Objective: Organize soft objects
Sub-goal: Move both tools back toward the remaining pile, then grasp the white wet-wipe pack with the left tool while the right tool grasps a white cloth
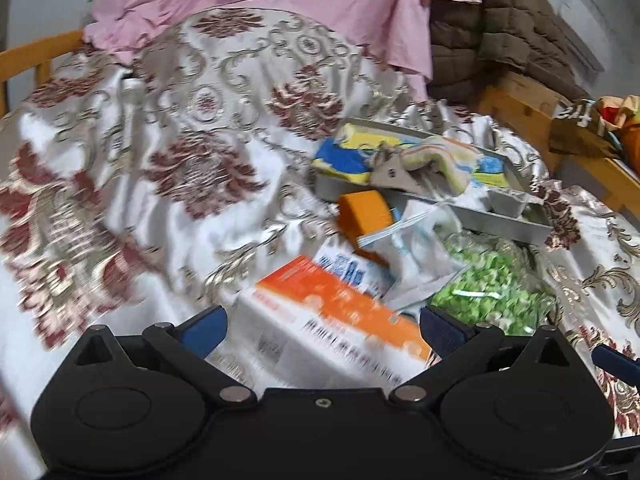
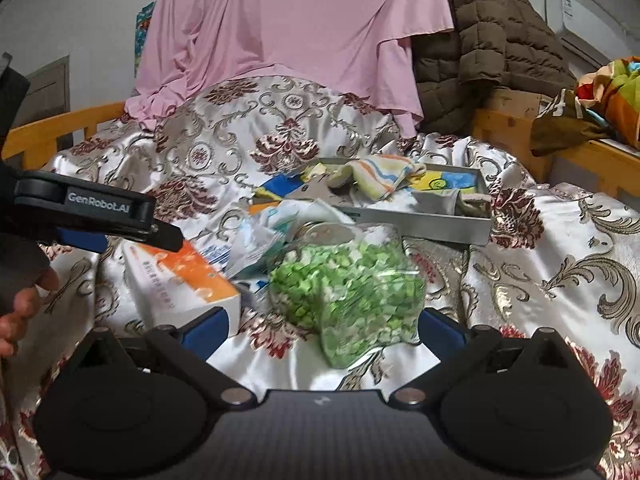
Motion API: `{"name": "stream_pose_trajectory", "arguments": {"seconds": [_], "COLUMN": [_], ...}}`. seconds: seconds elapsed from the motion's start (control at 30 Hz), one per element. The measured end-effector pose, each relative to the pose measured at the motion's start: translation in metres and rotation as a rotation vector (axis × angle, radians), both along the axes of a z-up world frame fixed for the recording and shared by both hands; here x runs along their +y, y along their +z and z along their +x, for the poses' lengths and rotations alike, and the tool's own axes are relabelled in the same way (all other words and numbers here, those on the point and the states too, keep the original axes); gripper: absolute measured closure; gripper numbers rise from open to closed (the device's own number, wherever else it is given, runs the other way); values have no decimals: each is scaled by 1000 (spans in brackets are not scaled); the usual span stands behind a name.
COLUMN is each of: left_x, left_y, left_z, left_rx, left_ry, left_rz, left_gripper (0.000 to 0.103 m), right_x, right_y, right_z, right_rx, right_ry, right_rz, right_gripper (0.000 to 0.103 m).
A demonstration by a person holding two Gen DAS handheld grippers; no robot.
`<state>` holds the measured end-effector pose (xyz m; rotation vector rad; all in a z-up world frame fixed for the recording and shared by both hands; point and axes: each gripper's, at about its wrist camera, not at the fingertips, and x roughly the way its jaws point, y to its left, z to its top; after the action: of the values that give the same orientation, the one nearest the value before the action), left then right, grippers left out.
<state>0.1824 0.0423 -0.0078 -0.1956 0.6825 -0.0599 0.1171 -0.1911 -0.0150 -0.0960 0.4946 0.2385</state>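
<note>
A grey tray [image 1: 504, 222] [image 2: 448, 226] on the patterned bedspread holds sponges [image 1: 344, 158] and a striped cloth [image 1: 448, 156] [image 2: 384, 178]. In front of it lie an orange sponge [image 1: 364, 212], a clear plastic bag [image 1: 416, 240] [image 2: 260, 240], an orange-and-white box [image 1: 336, 320] [image 2: 180, 280] and a clear bag of green pieces [image 1: 492, 292] [image 2: 352, 292]. My left gripper [image 1: 322, 326] is open, its fingers either side of the box. It shows at the left of the right wrist view [image 2: 132, 220]. My right gripper [image 2: 320, 328] is open around the near end of the green bag.
A pink sheet [image 2: 296, 28] and a brown quilted coat [image 2: 492, 40] are draped at the back. A wooden bed frame [image 2: 508, 128] runs behind, with colourful fabric [image 2: 612, 92] at the right. The floral bedspread [image 1: 160, 168] covers everything else.
</note>
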Motion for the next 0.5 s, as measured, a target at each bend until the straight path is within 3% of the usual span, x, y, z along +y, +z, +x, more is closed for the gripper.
{"name": "stream_pose_trajectory", "arguments": {"seconds": [0.3,0.5], "left_x": [-20,-23], "left_y": [-11,-22], "left_z": [56,92], "left_rx": [-62,-33], "left_ry": [-143,-245], "left_rz": [-29,-144], "left_gripper": [1,1], "right_x": [-14,-19], "right_y": [1,4], "right_z": [22,49], "right_rx": [-28,-41], "right_ry": [-64,-88], "right_rz": [9,-36], "right_gripper": [0,0]}}
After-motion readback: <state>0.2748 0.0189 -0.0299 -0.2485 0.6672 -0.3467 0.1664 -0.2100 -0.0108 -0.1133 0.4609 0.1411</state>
